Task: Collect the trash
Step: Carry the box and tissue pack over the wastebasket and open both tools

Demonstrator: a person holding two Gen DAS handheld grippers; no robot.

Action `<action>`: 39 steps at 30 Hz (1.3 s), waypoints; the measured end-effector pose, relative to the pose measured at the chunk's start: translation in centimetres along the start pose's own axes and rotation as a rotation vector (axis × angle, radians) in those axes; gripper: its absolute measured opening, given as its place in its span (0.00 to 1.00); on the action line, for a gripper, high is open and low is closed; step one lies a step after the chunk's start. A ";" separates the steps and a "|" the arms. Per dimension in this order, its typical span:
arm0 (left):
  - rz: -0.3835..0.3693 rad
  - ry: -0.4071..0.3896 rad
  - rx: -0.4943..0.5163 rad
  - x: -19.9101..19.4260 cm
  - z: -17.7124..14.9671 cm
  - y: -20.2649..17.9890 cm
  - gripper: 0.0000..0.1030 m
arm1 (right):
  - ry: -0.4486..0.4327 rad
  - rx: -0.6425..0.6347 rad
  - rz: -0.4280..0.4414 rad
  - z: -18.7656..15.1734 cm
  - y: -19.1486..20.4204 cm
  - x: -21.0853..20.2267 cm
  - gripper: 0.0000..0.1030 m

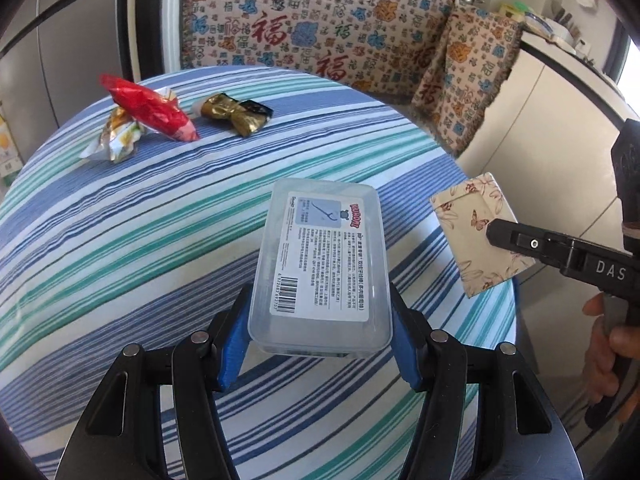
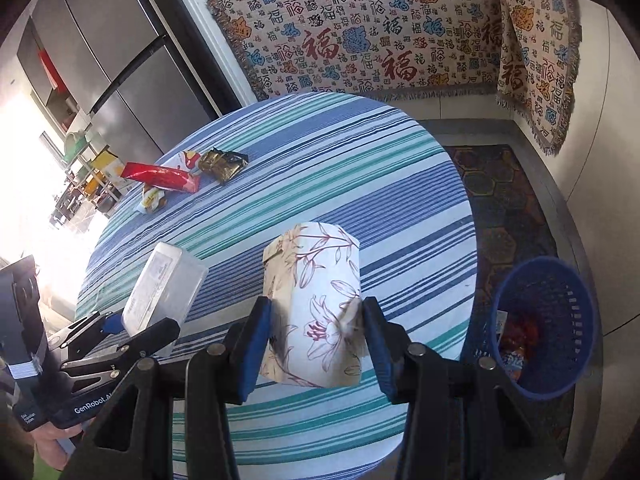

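Grippers both loaded. Left gripper (image 1: 320, 332) clamped on clear plastic box (image 1: 320, 268) by its long sides, label up, held off striped table (image 1: 120, 240). Right gripper (image 2: 316, 336) pinching floral paper pack (image 2: 316, 300) across its middle, soft sides dented by pads, also lifted clear. Blue mesh bin (image 2: 548, 324) on floor at 3 o'clock in right wrist view, some trash already inside; prob the drop target, hence both items carried up w/ jaws tilted down. Still on table at 10 o'clock: red wrapper (image 1: 152, 108), gold wrapper (image 1: 232, 114), crumpled foil pack (image 1: 114, 136), bunched close together
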State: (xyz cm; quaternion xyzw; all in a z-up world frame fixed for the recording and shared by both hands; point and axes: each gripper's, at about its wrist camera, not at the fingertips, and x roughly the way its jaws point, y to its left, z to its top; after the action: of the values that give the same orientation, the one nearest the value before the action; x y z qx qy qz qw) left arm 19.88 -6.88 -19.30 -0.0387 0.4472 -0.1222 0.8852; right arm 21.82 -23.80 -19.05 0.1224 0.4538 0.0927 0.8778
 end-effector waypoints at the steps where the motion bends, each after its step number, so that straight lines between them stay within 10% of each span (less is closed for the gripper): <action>1: -0.009 -0.002 0.004 0.0 0.2 -0.7 0.61 | -0.011 0.018 0.008 0.1 -0.6 -0.5 0.45; 17: -0.237 -0.001 0.164 3.8 4.2 -19.9 0.61 | -0.186 0.223 -0.225 -0.5 -18.4 -11.5 0.45; 39: -0.256 0.153 0.287 16.7 3.0 -32.3 0.61 | -0.118 0.396 -0.226 -1.6 -33.2 -6.7 0.48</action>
State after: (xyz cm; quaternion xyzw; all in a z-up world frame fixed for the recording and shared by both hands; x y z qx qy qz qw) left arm 25.92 -42.44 -24.89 0.0408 0.4825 -0.2988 0.8224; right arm 18.39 -57.07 -24.69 0.2458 0.4220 -0.1045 0.8663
